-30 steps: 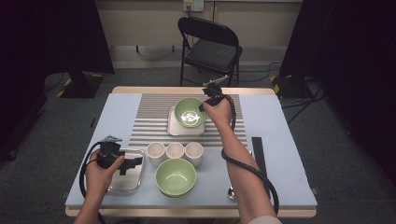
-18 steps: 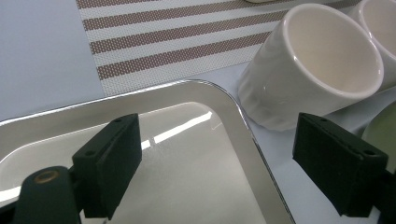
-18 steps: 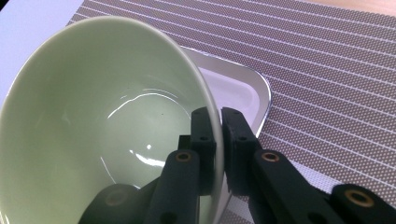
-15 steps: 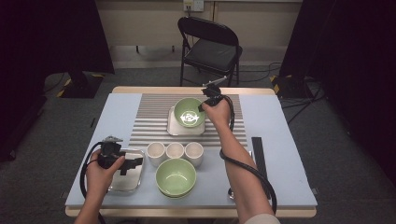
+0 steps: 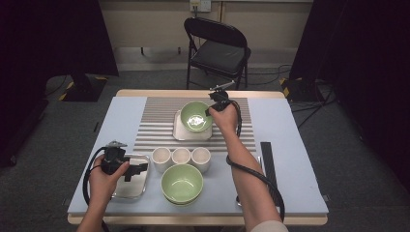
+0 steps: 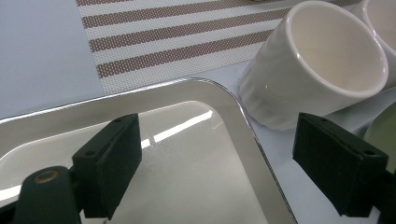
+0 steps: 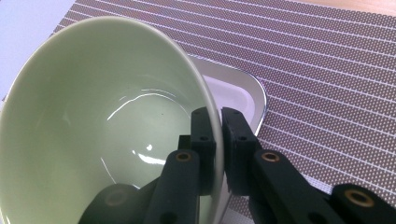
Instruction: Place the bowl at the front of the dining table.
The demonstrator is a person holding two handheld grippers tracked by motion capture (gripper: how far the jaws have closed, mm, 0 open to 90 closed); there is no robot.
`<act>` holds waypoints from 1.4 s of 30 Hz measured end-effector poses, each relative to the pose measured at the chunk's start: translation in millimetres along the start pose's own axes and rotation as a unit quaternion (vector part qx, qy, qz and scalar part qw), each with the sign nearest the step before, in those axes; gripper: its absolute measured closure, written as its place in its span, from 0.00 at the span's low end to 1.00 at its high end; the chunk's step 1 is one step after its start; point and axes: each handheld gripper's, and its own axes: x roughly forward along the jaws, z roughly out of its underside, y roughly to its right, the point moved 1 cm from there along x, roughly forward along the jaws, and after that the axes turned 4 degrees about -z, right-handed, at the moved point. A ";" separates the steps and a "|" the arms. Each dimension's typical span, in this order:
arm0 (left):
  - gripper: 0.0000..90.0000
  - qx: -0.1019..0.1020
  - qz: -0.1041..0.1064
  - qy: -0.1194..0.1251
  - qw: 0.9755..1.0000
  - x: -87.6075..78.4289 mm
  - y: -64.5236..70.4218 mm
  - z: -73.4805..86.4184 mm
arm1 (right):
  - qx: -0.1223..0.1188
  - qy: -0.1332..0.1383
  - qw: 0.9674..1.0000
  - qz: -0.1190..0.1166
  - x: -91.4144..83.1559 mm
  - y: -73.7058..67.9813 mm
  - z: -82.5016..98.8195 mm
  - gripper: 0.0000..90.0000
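A green bowl (image 5: 195, 116) (image 7: 93, 116) sits on a small metal tray (image 5: 179, 133) (image 7: 245, 93) on the striped mat. My right gripper (image 5: 211, 110) (image 7: 217, 130) is shut on this bowl's right rim, one jaw inside and one outside. A second green bowl (image 5: 182, 183) rests near the front edge. Three white cups (image 5: 181, 156) stand in a row behind it. My left gripper (image 5: 136, 170) (image 6: 217, 163) is open over a second metal tray (image 5: 126, 189) (image 6: 177, 154) at the front left, with nothing between its jaws. The nearest cup (image 6: 313, 65) lies just past that tray's corner.
The striped mat (image 5: 154, 125) covers the middle of the light blue table (image 5: 290, 145). A black strip (image 5: 267, 159) lies at the right. A folding chair (image 5: 217, 48) stands beyond the far edge. My right cable (image 5: 251, 176) trails along the forearm.
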 end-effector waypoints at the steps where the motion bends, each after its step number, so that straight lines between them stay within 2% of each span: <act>1: 0.17 0.000 -0.001 0.000 1.000 0.0 0.0 0.0 | 0.002 0.001 1.000 0.002 0.4 0.3 0.0 0.94; 13: 0.17 -0.002 -0.001 -0.001 1.000 -0.2 -0.7 0.0 | 0.007 0.005 1.000 0.005 4.3 3.1 1.9 0.94; 42: 0.17 -0.005 -0.005 0.000 1.000 -1.1 -3.6 0.7 | 0.002 0.006 1.000 0.006 15.1 -1.9 5.6 0.93</act>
